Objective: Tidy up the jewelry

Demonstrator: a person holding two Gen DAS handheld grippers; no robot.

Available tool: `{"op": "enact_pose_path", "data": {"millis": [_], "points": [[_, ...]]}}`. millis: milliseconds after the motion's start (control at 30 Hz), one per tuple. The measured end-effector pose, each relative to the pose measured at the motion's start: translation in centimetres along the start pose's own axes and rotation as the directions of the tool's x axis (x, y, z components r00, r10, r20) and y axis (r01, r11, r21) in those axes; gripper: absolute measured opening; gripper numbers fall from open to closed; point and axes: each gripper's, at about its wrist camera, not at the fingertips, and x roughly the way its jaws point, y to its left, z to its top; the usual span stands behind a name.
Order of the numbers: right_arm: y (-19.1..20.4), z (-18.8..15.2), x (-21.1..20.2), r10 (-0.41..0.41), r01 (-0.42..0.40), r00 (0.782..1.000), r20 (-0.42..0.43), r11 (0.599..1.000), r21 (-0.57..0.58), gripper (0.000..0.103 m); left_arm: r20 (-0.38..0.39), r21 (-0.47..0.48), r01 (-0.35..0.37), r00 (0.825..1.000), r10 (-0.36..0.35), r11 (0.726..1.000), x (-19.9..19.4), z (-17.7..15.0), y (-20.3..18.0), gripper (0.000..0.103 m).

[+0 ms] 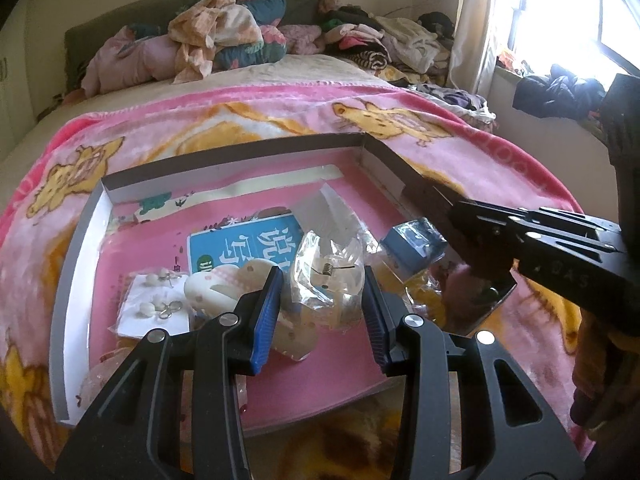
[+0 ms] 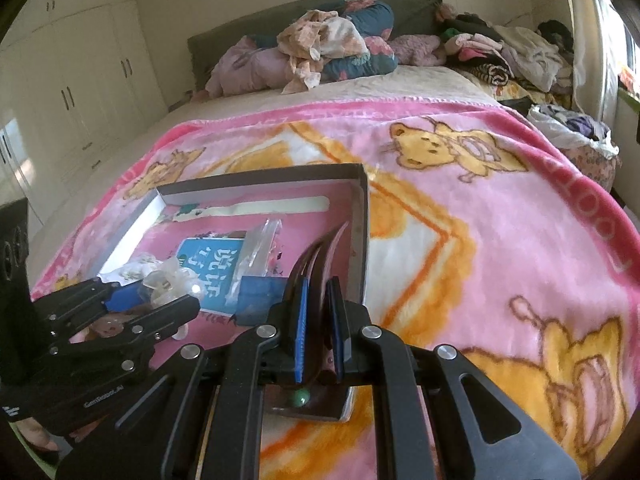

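Observation:
A shallow cardboard box [image 1: 240, 156] with dark walls and a pink floor lies on the bed. It holds a blue card [image 1: 240, 246], a white card of pearl earrings [image 1: 154, 300], a cream hair clip [image 1: 216, 288] and a small blue box [image 1: 414, 248]. My left gripper [image 1: 322, 270] hangs low over the box, its blue pads closed on a clear plastic bag [image 1: 328, 280] with a small metal piece inside. My right gripper [image 2: 318, 284] is shut on the box's right-hand wall [image 2: 320, 256], which bends between the pads. A green bead [image 2: 300, 396] lies just below them.
The box rests on a pink blanket [image 2: 500, 240] with yellow bear prints. Heaps of clothes and bedding [image 1: 224, 36] fill the head of the bed. A bright window [image 1: 560, 8] is on the right and white wardrobe doors [image 2: 72, 92] on the left.

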Motion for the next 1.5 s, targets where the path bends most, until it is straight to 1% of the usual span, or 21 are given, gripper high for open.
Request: {"op": "enact_pose_path", "data": {"millis": [100, 367, 433, 500, 567, 600, 667, 700, 733, 800, 867, 900, 967, 1033, 1167, 1233, 1300, 1500], "points": [[-0.2, 0.1, 0.4, 0.012, -0.012, 1.0, -0.005, 1.0, 0.019, 0.011, 0.001, 0.004, -0.002, 1.0, 0.002, 1.0, 0.1, -0.1, 0.0, 0.031], [-0.1, 0.0, 0.1, 0.011, -0.011, 1.0, 0.0, 1.0, 0.014, 0.011, 0.001, 0.005, -0.002, 1.0, 0.002, 1.0, 0.2, -0.1, -0.1, 0.031], [-0.3, -0.2, -0.2, 0.006, -0.006, 1.0, 0.01, 1.0, 0.018, 0.017, 0.001, 0.006, -0.002, 1.0, 0.002, 1.0, 0.2, -0.1, -0.1, 0.031], [-0.5, -0.3, -0.6, 0.004, -0.005, 1.0, 0.018, 1.0, 0.026, 0.019, 0.0, 0.005, -0.002, 1.0, 0.002, 1.0, 0.3, -0.1, -0.1, 0.031], [-0.8, -0.4, -1.0, 0.009, -0.01, 1.0, 0.024, 0.999, 0.038, 0.024, 0.0, 0.004, -0.001, 1.0, 0.001, 1.0, 0.1, -0.1, -0.1, 0.031], [-0.8, -0.5, -1.2, 0.01, -0.011, 1.0, 0.027, 0.999, 0.041, 0.029, 0.0, 0.003, 0.0, 1.0, 0.0, 1.0, 0.2, -0.1, -0.1, 0.031], [-0.9, -0.7, -1.6, 0.006, -0.007, 1.0, 0.031, 0.999, 0.036, 0.031, -0.001, 0.004, -0.001, 1.0, 0.001, 1.0, 0.1, -0.1, -0.1, 0.031], [-0.8, -0.8, -1.8, 0.002, -0.003, 1.0, 0.03, 0.999, 0.034, 0.033, 0.0, 0.003, -0.002, 1.0, 0.002, 1.0, 0.1, -0.1, -0.1, 0.033], [-0.8, -0.9, -2.0, -0.007, 0.006, 0.999, 0.033, 0.999, 0.032, 0.04, 0.003, 0.003, -0.001, 1.0, 0.001, 1.0, 0.1, 0.0, -0.1, 0.039], [-0.9, -1.0, -2.9, -0.016, 0.015, 0.998, 0.053, 0.999, 0.036, 0.047, 0.013, 0.004, -0.003, 1.0, 0.003, 1.0, -0.1, 0.0, -0.1, 0.049], [-0.9, -1.2, -3.5, -0.021, 0.019, 0.998, 0.062, 0.999, 0.033, 0.049, 0.027, 0.008, -0.012, 1.0, 0.012, 1.0, -0.5, 0.1, -0.3, 0.053], [-0.9, -1.3, -3.9, -0.026, 0.024, 0.997, 0.068, 0.999, 0.03, 0.052, 0.031, 0.008, -0.017, 0.999, 0.016, 1.0, -0.8, 0.2, -0.5, 0.058], [-0.9, -1.5, -4.7, -0.037, 0.035, 0.996, 0.082, 0.999, 0.024, 0.059, 0.042, 0.003, -0.02, 0.999, 0.02, 1.0, -1.3, 0.3, -0.5, 0.061], [-0.8, -1.7, -5.7, -0.059, 0.058, 0.994, 0.093, 0.998, 0.015, 0.072, 0.052, 0.0, -0.025, 0.998, 0.025, 1.0, -2.0, 0.4, -0.5, 0.069], [-0.5, -2.3, -7.7, -0.085, 0.085, 0.988, 0.126, 0.996, 0.004, 0.079, 0.078, -0.014, -0.021, 0.997, 0.022, 1.0, -3.9, 0.5, -0.4, 0.078], [-0.3, -2.6, -8.6, -0.096, 0.097, 0.985, 0.144, 0.995, -0.001, 0.085, 0.098, -0.013, -0.033, 0.995, 0.034, 0.999, -5.1, 0.4, -0.5, 0.088], [0.1, -3.1, -9.6, -0.107, 0.111, 0.982, 0.158, 0.994, -0.018, 0.086, 0.113, -0.016, -0.048, 0.992, 0.05, 0.999, -6.1, 0.3, -0.5, 0.091], [1.3, -4.4, -11.9, -0.127, 0.138, 0.971, 0.203, 0.989, -0.042, 0.094, 0.161, -0.033, -0.103, 0.981, 0.107, 0.994, -9.3, -0.5, -0.4, 0.091]]}}
